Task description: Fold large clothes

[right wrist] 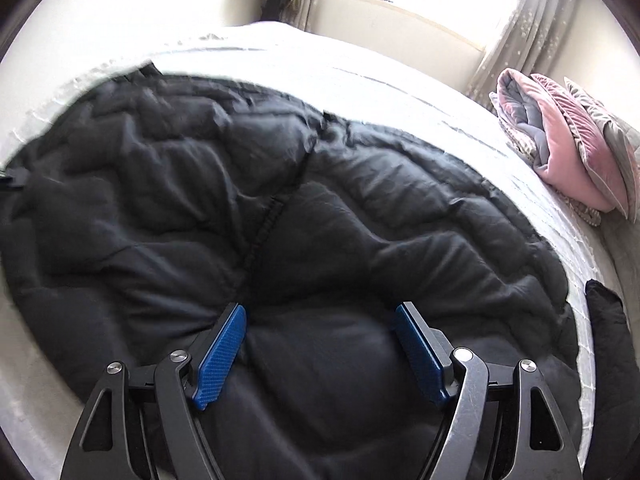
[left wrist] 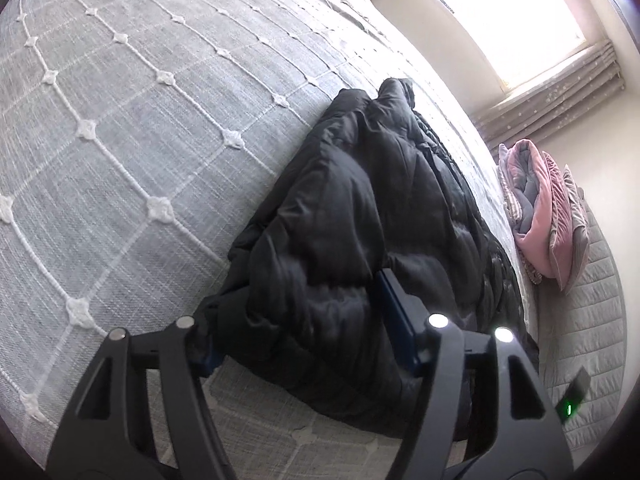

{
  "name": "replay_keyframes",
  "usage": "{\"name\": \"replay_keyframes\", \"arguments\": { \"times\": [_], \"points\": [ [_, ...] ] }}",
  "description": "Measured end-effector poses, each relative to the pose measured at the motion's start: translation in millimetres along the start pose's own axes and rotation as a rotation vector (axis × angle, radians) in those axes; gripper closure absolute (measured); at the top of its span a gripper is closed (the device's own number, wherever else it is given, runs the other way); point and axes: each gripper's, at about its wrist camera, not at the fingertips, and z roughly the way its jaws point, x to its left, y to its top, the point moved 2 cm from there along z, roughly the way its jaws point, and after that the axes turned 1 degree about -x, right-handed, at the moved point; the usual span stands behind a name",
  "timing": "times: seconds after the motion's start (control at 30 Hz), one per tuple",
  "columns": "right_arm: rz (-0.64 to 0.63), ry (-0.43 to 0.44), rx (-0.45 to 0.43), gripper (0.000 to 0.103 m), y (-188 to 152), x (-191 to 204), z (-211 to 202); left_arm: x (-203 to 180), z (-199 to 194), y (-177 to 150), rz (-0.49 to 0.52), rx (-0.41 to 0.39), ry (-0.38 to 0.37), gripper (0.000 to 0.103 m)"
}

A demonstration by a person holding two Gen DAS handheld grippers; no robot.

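Black puffer jacket (right wrist: 280, 220) on grey bedspread (left wrist: 120, 140); pink folded bedding (right wrist: 560, 144) nearby

My bed wears a grey bedspread (left wrist: 132, 128) stitched in white diamonds with small tufts at the crossings. Near its far edge sits a folded pile of bedding (right wrist: 560, 148) — pink velvet over grey — with a bright window (left wrist: 504, 20) and pale curtains (right wrist: 516, 36) behind. A small black device (left wrist: 574, 394) shows a green light.
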Motion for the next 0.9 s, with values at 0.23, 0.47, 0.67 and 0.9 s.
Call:
{"name": "replay_keyframes", "arguments": {
  "times": [0.23,0.47,0.67,0.9],
  "points": [
    [-0.186,0.050,0.085,0.024,-22,27,0,-2,2,-2,0.010,0.002,0.007,0.039],
    [-0.165,0.110,0.103,0.023,-19,12,0,-11,-7,-4,0.045,-0.051,0.027,0.055],
    [0.031,0.073,0.041,0.023,-1,-52,-2,-9,-2,-1,0.010,-0.044,0.015,0.046],
    [0.067,0.057,0.109,0.015,2,-74,37,-14,-1,-1,0.036,-0.048,0.007,0.047]
  ]
}}
